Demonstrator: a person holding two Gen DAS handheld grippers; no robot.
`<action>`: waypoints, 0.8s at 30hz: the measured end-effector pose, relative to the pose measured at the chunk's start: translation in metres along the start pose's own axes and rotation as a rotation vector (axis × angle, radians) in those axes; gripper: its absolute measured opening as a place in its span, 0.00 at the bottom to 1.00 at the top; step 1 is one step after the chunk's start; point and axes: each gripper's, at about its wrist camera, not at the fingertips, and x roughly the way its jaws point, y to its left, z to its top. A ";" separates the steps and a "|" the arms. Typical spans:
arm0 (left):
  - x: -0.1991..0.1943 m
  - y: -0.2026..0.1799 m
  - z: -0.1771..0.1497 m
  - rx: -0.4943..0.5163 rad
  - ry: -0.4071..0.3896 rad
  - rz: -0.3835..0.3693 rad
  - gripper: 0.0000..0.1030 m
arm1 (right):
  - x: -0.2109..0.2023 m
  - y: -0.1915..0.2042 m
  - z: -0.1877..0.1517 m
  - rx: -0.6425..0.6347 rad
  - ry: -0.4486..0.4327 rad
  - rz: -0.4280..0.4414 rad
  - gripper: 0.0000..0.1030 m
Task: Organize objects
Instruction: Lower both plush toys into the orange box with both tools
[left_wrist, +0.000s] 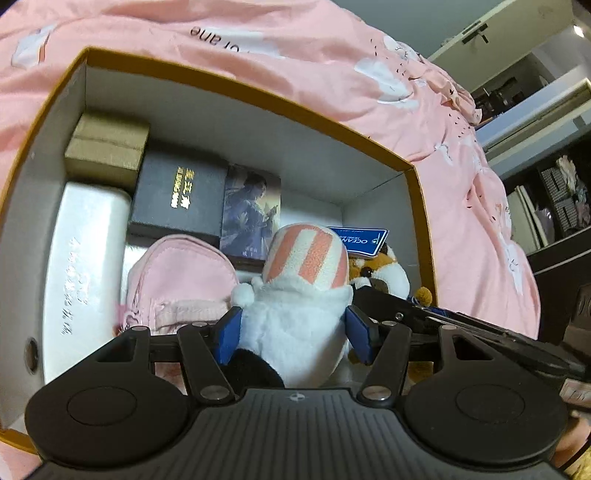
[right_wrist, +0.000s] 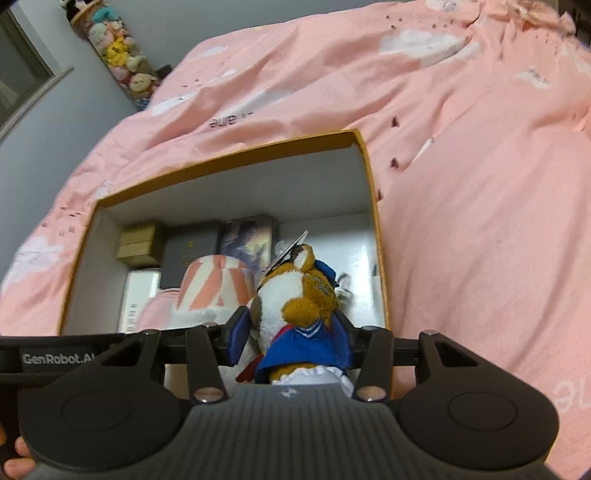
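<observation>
Inside, the box (left_wrist: 236, 85) holds cases, a pink pouch (left_wrist: 181, 273), two plushes.

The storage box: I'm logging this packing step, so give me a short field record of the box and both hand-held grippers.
container: orange-rimmed box on pink bedspread
left hand-held gripper: shut on striped-hat plush
right hand-held gripper: shut on brown-and-white plush
already inside: gold box, black box, white case, pink pouch
</observation>
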 end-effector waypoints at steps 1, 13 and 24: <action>0.000 0.002 0.000 -0.011 0.007 -0.004 0.67 | 0.000 0.000 0.000 -0.006 0.005 -0.001 0.48; -0.007 0.004 0.000 0.011 0.023 -0.041 0.72 | -0.008 -0.001 0.006 -0.134 0.071 0.035 0.54; -0.019 -0.009 -0.001 0.103 -0.037 -0.043 0.69 | -0.014 0.015 -0.002 -0.451 0.087 0.027 0.31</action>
